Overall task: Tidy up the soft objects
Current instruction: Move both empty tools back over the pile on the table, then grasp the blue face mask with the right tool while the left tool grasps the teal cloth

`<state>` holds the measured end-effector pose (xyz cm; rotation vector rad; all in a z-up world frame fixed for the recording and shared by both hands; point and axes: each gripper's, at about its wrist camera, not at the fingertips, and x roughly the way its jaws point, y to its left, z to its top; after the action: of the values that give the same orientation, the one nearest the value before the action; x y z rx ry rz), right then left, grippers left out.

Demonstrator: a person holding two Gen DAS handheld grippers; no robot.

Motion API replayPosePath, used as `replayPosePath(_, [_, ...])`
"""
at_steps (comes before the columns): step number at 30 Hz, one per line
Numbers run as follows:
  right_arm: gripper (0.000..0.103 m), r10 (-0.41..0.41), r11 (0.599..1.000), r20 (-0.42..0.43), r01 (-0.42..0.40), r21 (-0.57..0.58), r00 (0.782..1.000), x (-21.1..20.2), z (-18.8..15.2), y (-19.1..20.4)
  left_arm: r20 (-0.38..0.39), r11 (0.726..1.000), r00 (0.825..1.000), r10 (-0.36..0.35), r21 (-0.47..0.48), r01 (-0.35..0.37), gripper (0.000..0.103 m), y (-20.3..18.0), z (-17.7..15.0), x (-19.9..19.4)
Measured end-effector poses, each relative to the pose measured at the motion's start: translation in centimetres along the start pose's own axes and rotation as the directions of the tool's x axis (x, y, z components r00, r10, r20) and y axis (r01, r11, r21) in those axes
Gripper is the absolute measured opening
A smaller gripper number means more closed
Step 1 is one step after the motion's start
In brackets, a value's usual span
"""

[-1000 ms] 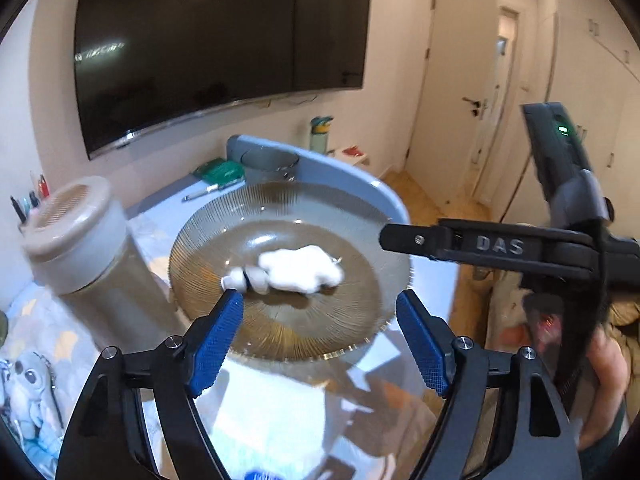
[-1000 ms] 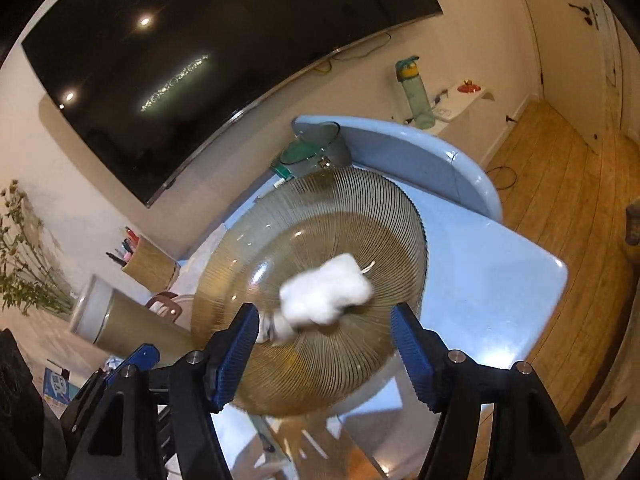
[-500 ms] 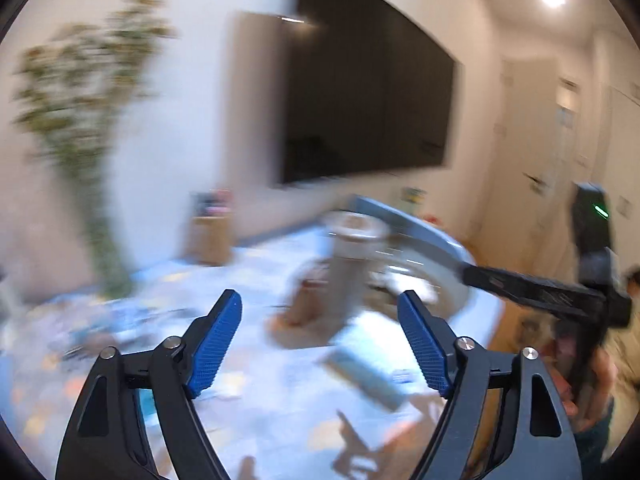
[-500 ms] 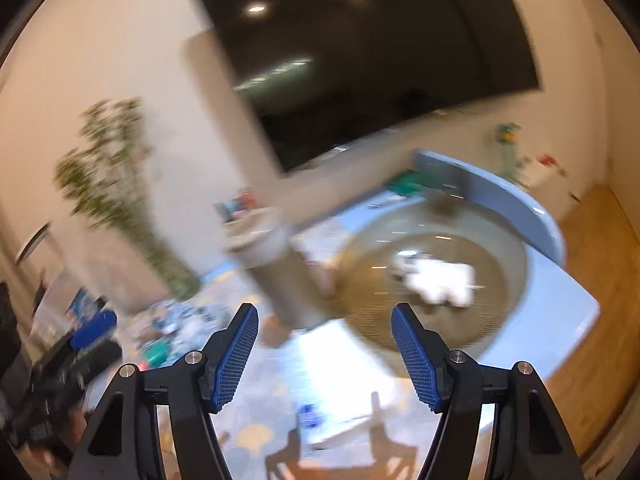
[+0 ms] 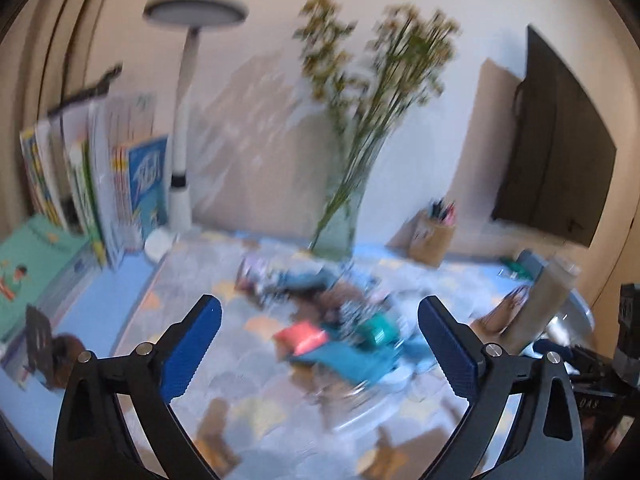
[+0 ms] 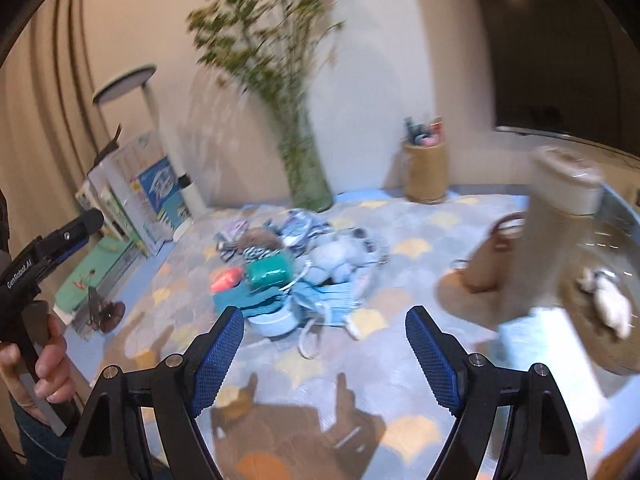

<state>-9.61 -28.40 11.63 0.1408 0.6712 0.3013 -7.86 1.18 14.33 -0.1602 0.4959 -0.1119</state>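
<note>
On the right gripper (image 6: 324, 350) the blue fingers (image 6: 218, 354) are seen spreading, with nothing between them; the same is seen on the left gripper (image 5: 320, 346), whose fingers (image 5: 192, 350) are also empty. Beyond both, a blurred pile of soft objects (image 6: 296, 268) is found lying on the patterned worktop (image 6: 384, 364), in front of a glass vase (image 6: 306, 168). A white soft item (image 6: 610, 304) is set on a ribbed glass plate (image 6: 624, 236) at the right edge.

Both tongs, left (image 5: 320, 344) and right (image 6: 325, 354), have black arms, silver screws and ridged blue pads (image 6: 218, 356); white "GenRobot.AI" lettering marks the left one's body.
</note>
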Motion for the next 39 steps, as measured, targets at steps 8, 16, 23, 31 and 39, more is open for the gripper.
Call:
replayPosePath(8, [0.083,0.060,0.997,-0.074,-0.057,0.045,0.995,8.3,-3.6,-0.9,-0.129,1.000,0.991,-0.025,-0.005,0.025,0.099,2.8,-6.0,6.3])
replayPosePath(16, [0.083,0.041,0.997,-0.111,-0.033,0.074,0.993,9.6,-4.2,-2.0,-0.172,0.997,0.983,-0.067,-0.035,0.062,0.099,3.5,-7.8,7.9])
replayPosePath(23, [0.083,0.035,0.996,-0.112,-0.026,0.088,0.993,9.7,-4.1,-2.3,-0.184,0.995,0.978,-0.100,0.007,0.103,0.098,2.7,-8.1,7.7])
replayPosePath(31, [0.083,0.032,0.993,-0.096,-0.021,0.115,0.995,9.5,-4.1,-2.9,-0.200,0.983,0.973,-0.117,0.116,0.143,0.098,0.3,-8.3,7.3])
replayPosePath(39, [0.070,0.070,0.994,-0.087,-0.062,0.090,0.994,9.0,-3.5,-2.3,-0.248,0.944,0.958,-0.142,0.259,0.207,0.093,-3.1,-6.3,7.0])
